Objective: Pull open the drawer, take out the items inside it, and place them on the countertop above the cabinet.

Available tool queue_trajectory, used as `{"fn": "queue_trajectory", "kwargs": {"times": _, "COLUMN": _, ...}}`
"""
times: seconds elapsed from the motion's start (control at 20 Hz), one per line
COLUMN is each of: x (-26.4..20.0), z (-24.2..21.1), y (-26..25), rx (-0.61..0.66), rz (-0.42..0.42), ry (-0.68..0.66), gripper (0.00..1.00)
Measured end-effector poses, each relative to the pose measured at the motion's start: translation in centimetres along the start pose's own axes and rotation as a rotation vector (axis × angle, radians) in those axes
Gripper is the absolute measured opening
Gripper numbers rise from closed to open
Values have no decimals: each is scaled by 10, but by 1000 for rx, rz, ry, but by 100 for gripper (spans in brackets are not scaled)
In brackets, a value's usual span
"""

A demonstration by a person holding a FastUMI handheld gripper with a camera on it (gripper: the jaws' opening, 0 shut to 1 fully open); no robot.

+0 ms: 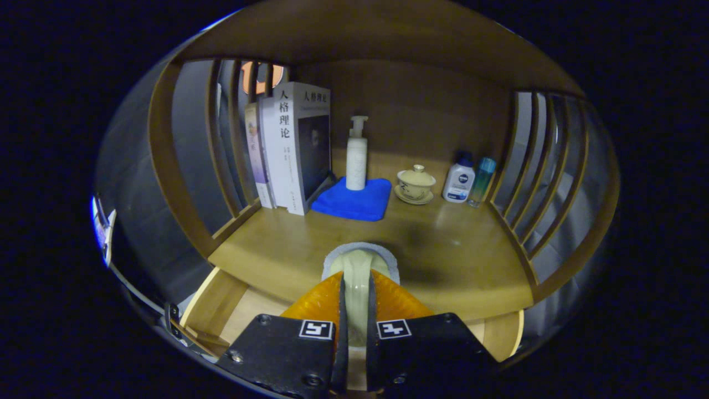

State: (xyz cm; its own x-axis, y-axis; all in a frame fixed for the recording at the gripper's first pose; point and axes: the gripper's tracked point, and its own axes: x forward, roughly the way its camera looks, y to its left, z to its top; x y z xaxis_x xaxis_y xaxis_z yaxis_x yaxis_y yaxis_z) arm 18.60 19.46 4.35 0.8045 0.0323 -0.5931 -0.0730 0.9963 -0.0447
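Observation:
My gripper [357, 277] is shut on a pale cream rounded item [357, 256] with a grey-white rim. The item stands up between the two fingers and pokes out just ahead of them. It hangs over the front part of the wooden countertop [460, 249]; whether it touches the wood I cannot tell. Below the countertop's front edge the drawer [213, 310] stands pulled open, its pale wooden walls showing on either side of the fingers. My fingers hide the drawer's inside.
At the back of the countertop stand several books [288, 144], a white pump bottle [356, 158] on a folded blue cloth [349, 202], a lidded cup on a saucer [415, 184], a white bottle [458, 180] and a teal bottle [482, 178]. Slatted wooden sides [545, 183] close both ends.

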Motion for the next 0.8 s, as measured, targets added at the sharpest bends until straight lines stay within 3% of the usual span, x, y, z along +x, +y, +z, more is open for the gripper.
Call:
{"fn": "queue_trajectory", "kwargs": {"times": 0.4, "x": 34, "z": 12, "y": -12, "rx": 62, "rz": -27, "ry": -8, "gripper": 16}}
{"fn": "queue_trajectory", "kwargs": {"times": 0.8, "x": 48, "z": 15, "y": -13, "rx": 94, "rz": 2, "ry": -10, "gripper": 18}}
